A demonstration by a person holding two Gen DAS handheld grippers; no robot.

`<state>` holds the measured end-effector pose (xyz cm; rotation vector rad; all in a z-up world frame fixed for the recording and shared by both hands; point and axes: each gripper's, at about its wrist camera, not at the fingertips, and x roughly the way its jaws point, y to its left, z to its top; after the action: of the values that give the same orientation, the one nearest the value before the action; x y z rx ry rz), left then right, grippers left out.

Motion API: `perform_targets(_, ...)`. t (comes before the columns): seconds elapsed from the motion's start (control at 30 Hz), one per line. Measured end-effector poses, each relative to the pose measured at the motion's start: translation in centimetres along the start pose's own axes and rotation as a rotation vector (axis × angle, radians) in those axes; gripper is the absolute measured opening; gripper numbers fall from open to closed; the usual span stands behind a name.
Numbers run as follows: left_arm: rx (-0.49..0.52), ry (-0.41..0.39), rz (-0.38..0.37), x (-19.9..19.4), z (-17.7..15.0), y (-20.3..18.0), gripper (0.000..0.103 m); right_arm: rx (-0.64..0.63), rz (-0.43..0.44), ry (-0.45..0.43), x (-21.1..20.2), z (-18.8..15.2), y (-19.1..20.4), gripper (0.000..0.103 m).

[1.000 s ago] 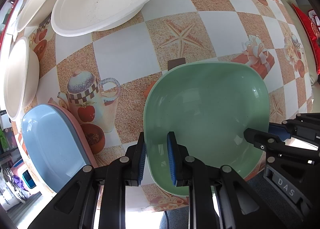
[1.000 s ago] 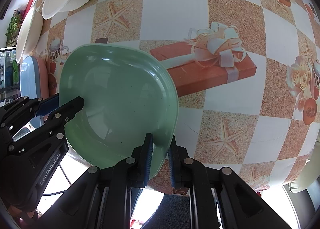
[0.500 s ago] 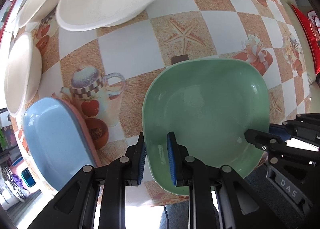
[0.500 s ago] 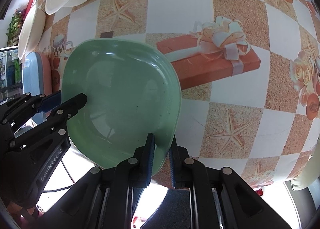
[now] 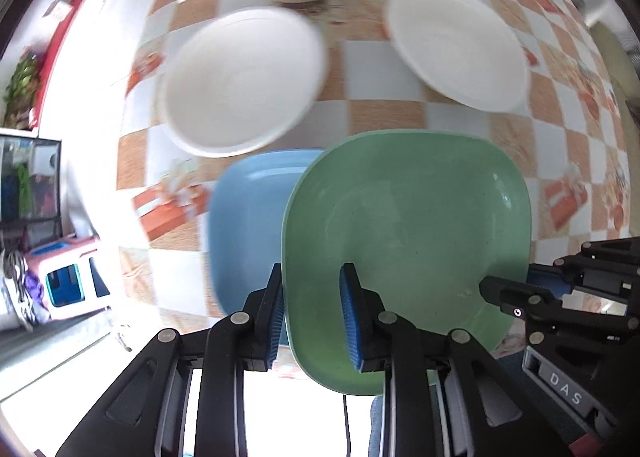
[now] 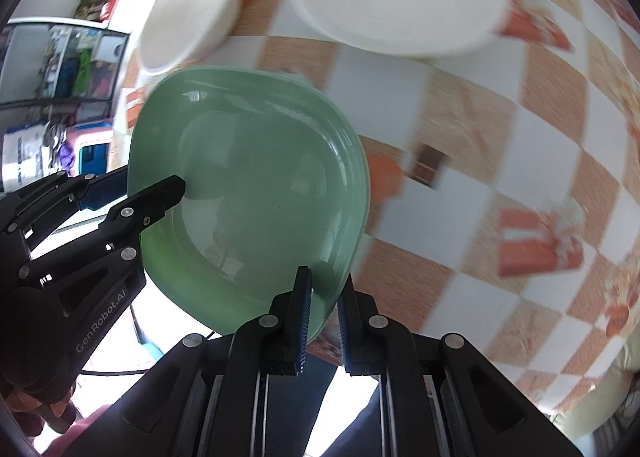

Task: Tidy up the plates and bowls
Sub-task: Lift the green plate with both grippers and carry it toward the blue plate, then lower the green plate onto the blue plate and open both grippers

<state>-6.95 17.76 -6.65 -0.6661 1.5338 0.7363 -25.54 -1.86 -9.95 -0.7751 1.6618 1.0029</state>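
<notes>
Green plate [image 5: 404, 241] is carried clear of the checked tablecloth [image 5: 384, 113], gripped on two edges, and hangs partly over the blue plate [image 5: 248, 225] that lies on the table below it. Left gripper [image 5: 312, 317] straddles the near-left rim; its jaws are opening at this moment, the outer blue pad against the rim's outside, the inner pad standing a little off the plate's inner face, so that grip looks to be letting go. Right gripper [image 6: 322, 317] is clenched on the opposite rim, its pads pinching the edge. Judged risk: with the left side slackening while the plate is aloft, the whole weight goes to one narrow pinch at the rim; the plate may pivot about the right pads, droop on the left and slide out. A glossy surface would help it slip. The background is smeared, which suggests the rig is travelling fast, and that adds swing. If it drops from here it probably strikes the blue plate edge-on instead of nesting flat, and could knock it toward the table edge close by. Three white dishes [image 5: 240, 81] stand farther back, well apart from the likely landing spot; the far ones are blurred.
</notes>
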Motion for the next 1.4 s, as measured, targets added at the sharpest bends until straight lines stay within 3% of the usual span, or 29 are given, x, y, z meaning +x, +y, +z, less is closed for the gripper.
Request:
perform_targets(0.2, -0.078, 0.021, 0.050, 1.7, 0.1, 3.9, 0.028, -0.066, 0.013, 0.039, 2.5, 3.5, 4.3, 0.015)
perform_targets(0.3, -0.093, 0.013, 0.048, 2.2, -0.1, 5.2, 0.038, -0.076, 0.014, 0.044, 3.8, 4.3, 5.8, 0.015)
perform_targets(0.37, -0.096, 0.006, 0.060, 2.5, 0.2, 5.6, 0.054, -0.081, 0.012, 0.032, 4.2, 4.3, 6.6, 0.015)
perform_targets(0.47, -0.097, -0.025, 0.113, 2.4, 0.1, 6.2, 0.069, -0.060, 0.008, 0.023, 4.5, 4.4, 6.7, 0.016)
perform_targets(0.53, -0.096, -0.038, 0.117, 2.3, 0.1, 6.7, 0.071, -0.036, 0.003, 0.017, 4.5, 4.1, 6.2, 0.033)
perform_targets(0.57, -0.096, -0.037, 0.119, 2.4, 0.1, 6.9, 0.071, -0.024, -0.010, 0.008, 4.2, 4.0, 5.5, 0.056)
perform_targets(0.6, -0.097, -0.034, 0.121, 2.6, 0.1, 7.2, 0.072, -0.013, -0.023, -0.007, 3.9, 3.9, 5.0, 0.064)
perform_targets(0.9, -0.059, 0.031, 0.191, 5.6, -0.4, 7.5, 0.074, 0.004, -0.048, 0.017, 5.3, 3.9, 5.1, 0.064)
perform_targets(1.13, -0.053, 0.019, 0.192, 5.8, -0.9, 8.4, 0.082, -0.101, 0.047, 0.049, 6.7, 3.7, 7.8, 0.064)
perform_targets(1.4, -0.061, 0.038, 0.295, 6.8, -2.3, 11.5, 0.082, -0.292, 0.054, 0.050, 8.4, 2.9, 13.4, 0.066)
